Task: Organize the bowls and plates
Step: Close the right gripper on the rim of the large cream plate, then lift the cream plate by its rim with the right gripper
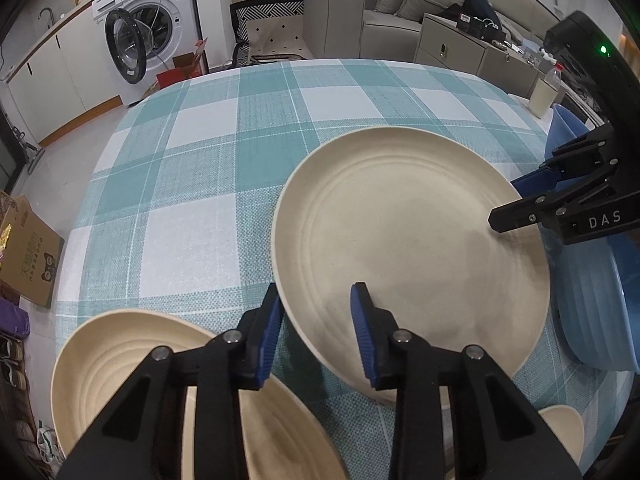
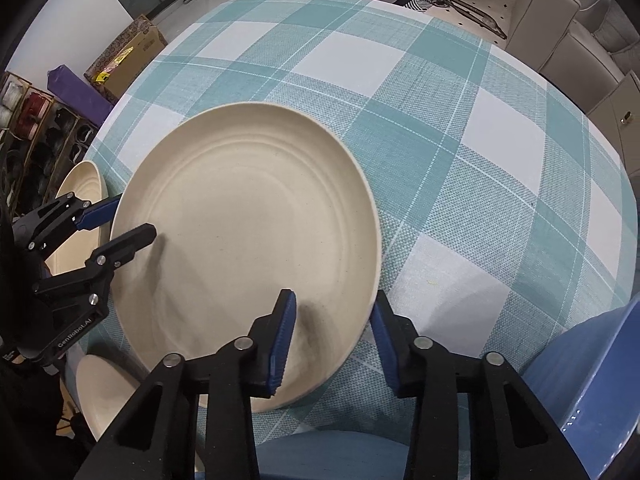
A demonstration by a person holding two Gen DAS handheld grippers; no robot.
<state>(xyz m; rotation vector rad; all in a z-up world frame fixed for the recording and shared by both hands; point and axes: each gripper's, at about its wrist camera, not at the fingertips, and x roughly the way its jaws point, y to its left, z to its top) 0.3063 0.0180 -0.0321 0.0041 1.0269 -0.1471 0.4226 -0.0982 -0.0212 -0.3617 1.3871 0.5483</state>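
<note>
both claws straddle cream plate (image 1: pixel 412 240), contact unclear.

washing machine (image 1: pixel 150 28), door open | grey sofa (image 1: pixel 392 8) | cardboard box (image 1: pixel 28 252) | checked tablecloth (image 1: pixel 192 184)

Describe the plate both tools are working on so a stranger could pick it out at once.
Start at the table with the teal and white checked cloth. The big cream plate lies near its middle, ringed with shallow grooves. Unlike the other cream dishes and the blue dish at the table's edges, its rim sits between the fingers of both the left tool and the right tool.
</note>
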